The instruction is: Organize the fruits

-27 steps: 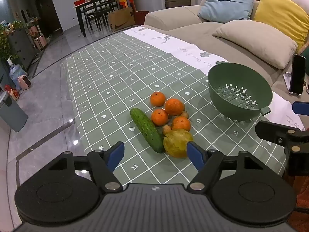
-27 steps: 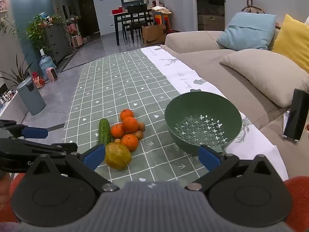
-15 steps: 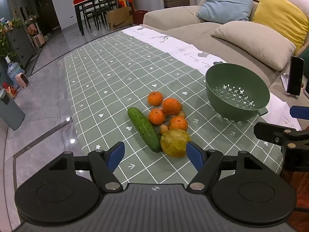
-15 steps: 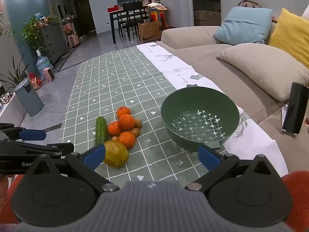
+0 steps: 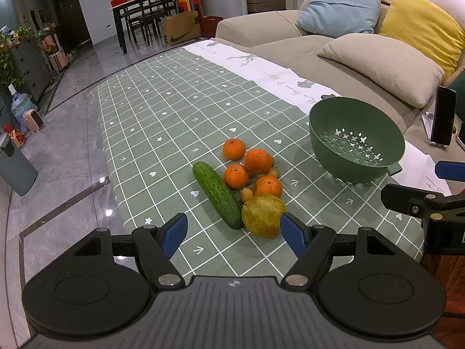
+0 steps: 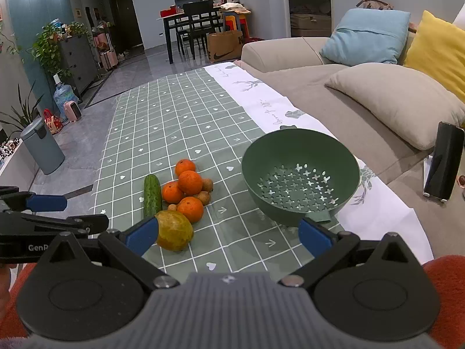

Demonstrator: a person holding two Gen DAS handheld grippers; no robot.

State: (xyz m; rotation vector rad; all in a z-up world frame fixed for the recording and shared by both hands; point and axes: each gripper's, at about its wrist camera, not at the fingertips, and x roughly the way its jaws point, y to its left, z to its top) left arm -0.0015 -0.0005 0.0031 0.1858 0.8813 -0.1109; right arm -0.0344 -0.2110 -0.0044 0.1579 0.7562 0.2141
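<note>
On tablecloth (image 6: pixel 180 122): green colander (image 6: pixel 300 174) holds nothing; fruits (image 6: pixel 186 192) beside it; both hand-held grippers (image 5: pixel 234 234) (image 6: pixel 228 237) spread wide.

In the left wrist view, the right gripper (image 5: pixel 441 186) is cut off by the picture's right edge, so its fingers' spread cannot be judged there. The cucumber (image 6: pixel 152 195) has its near end hidden behind a blue fingertip (image 6: pixel 142 235). The colander (image 6: pixel 300 179) has its near rim partly covered by the other fingertip.

We see four orange tangerines (image 5: pixel 257 161) mid-frame, a dark green cucumber (image 5: pixel 218 194), a yellow-green fruit (image 5: pixel 263 215), a dark green colander (image 5: pixel 356 145) at right, and a green white-gridded tablecloth (image 5: pixel 162 116).
</note>
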